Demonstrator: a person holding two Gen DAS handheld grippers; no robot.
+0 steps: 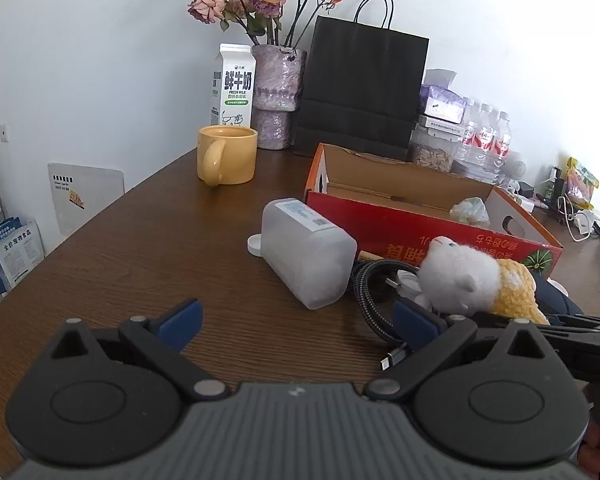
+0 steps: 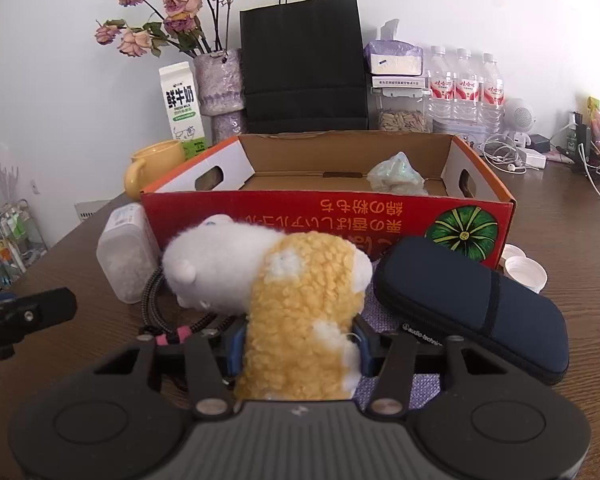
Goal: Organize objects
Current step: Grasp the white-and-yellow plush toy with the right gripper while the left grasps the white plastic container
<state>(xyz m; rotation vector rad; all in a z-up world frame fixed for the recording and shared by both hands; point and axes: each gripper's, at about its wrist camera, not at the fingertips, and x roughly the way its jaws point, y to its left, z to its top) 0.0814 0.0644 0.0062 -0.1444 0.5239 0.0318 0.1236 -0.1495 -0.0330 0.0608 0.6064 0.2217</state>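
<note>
We judge the tidy-up barely started: the red cardboard box [image 2: 328, 216] holds only one crumpled pale wrapper [image 2: 398, 178] toward its right end, and most of the loose items are outside it on the brown table [image 1: 140, 248]. Going left to right in the right wrist view: the frosted plastic container [image 2: 126, 256] lies on its side against the box's left front corner, with a braided cable [image 2: 152, 300] coiled just beside it; next comes the plush sheep [image 2: 268, 280], then the dark blue zip case [image 2: 472, 308] lying diagonally in front of the box, then two white caps [image 2: 524, 270] at the box's right corner. The yellow mug [image 1: 226, 154] stands behind, upright, apart from the box. We see the left gripper [image 1: 296, 324] with jaws spread wide and nothing between them, hovering low over the table near the cable. The right gripper [image 2: 298, 346] has its blue pads pressed into the sheep's yellow woolly rear, so it grips the plush. The sheep's long axis runs from the gripper away and leftward, white head end pointing toward the container, body near level, just in front of the box's front wall. Left to do, we reckon: sheep, case, container, cable, caps.
</note>
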